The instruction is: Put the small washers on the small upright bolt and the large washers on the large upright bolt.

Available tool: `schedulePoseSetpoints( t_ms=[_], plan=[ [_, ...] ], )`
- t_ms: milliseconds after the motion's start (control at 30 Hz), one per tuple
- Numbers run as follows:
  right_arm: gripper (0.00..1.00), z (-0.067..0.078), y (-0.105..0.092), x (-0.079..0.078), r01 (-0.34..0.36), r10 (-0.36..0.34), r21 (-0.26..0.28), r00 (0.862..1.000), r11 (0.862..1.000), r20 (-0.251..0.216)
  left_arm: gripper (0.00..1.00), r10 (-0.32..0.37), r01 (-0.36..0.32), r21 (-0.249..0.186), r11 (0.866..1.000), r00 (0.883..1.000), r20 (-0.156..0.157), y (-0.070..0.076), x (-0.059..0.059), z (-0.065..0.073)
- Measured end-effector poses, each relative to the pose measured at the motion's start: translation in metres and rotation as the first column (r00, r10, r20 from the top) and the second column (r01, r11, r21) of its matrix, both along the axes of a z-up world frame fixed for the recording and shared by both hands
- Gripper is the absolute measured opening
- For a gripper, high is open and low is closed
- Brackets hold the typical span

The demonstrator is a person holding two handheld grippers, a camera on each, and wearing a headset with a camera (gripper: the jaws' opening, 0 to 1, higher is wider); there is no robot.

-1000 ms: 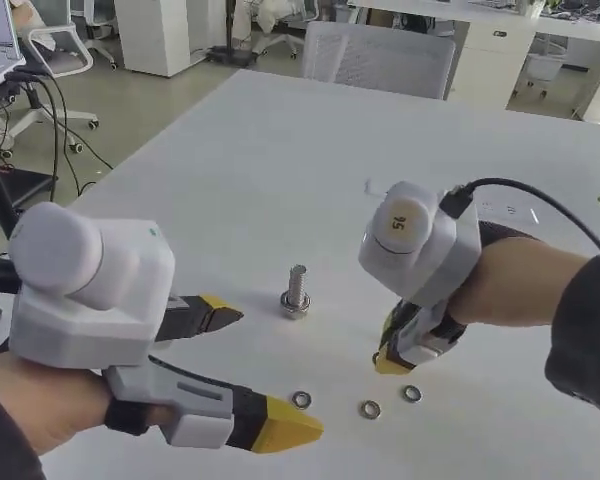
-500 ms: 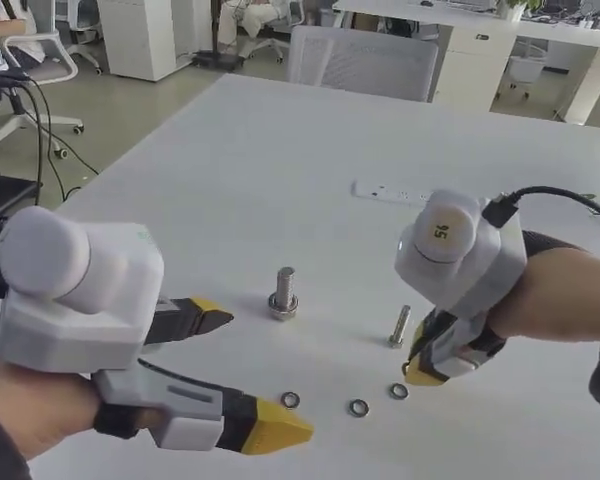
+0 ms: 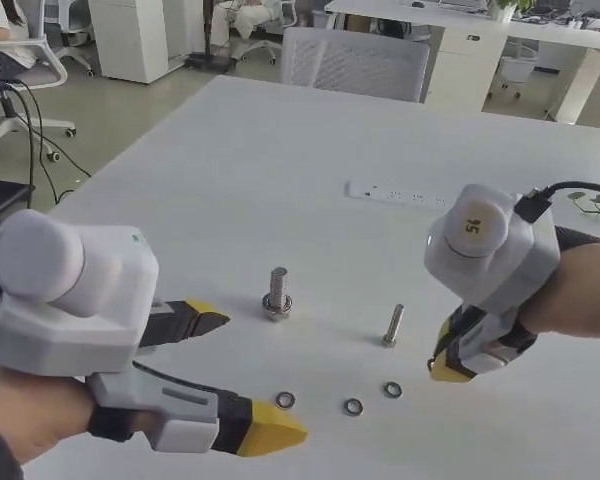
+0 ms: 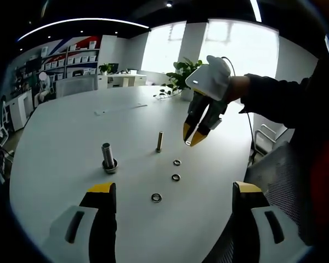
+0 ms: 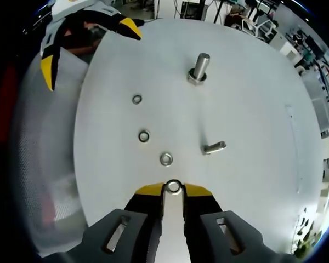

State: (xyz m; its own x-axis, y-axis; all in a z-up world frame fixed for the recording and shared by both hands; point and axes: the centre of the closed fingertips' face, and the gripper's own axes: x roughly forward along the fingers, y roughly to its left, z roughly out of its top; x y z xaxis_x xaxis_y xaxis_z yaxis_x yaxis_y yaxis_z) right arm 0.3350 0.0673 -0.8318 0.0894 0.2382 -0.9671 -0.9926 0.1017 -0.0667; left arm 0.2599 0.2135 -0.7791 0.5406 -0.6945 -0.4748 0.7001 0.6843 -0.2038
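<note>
Round metal washer [image 5: 174, 187] pinched in yellow-tipped right claw [image 5: 174, 190], smooth white table [image 5: 252, 98]

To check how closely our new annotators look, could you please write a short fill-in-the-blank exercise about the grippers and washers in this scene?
1. The right gripper is shut on a ____.
2. On the table, ____ washers lie loose.
3. The left gripper is ____ and holds nothing.
Missing words: washer; three; open.
</note>
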Motion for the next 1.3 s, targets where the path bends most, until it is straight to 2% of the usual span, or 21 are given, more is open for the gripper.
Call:
schedulePoseSetpoints(
  t_ms=[200,433,667,1300],
  plan=[
    [0.13,0.009,0.002,0.006,-0.004,0.004,0.0,1.0,1.0,0.013,0.87,-0.001,0.001,-0.001,1.0,1.0,-0.002,0.0,-0.001,0.0],
    [0.13,0.026,0.013,0.017,-0.022,0.021,0.016,0.999,1.0,0.046,0.87,-0.002,0.002,0.0,1.0,1.0,-0.006,0.001,0.0,-0.001],
    [0.13,0.035,0.024,0.024,-0.043,0.042,0.018,0.997,0.999,0.066,0.87,0.005,-0.005,-0.004,1.0,1.0,-0.005,0.002,0.001,0.0],
    [0.13,0.034,0.036,0.05,-0.071,0.069,0.015,0.995,0.997,0.075,0.87,0.015,-0.015,-0.004,1.0,1.0,-0.013,0.004,0.005,0.002]
  ],
)
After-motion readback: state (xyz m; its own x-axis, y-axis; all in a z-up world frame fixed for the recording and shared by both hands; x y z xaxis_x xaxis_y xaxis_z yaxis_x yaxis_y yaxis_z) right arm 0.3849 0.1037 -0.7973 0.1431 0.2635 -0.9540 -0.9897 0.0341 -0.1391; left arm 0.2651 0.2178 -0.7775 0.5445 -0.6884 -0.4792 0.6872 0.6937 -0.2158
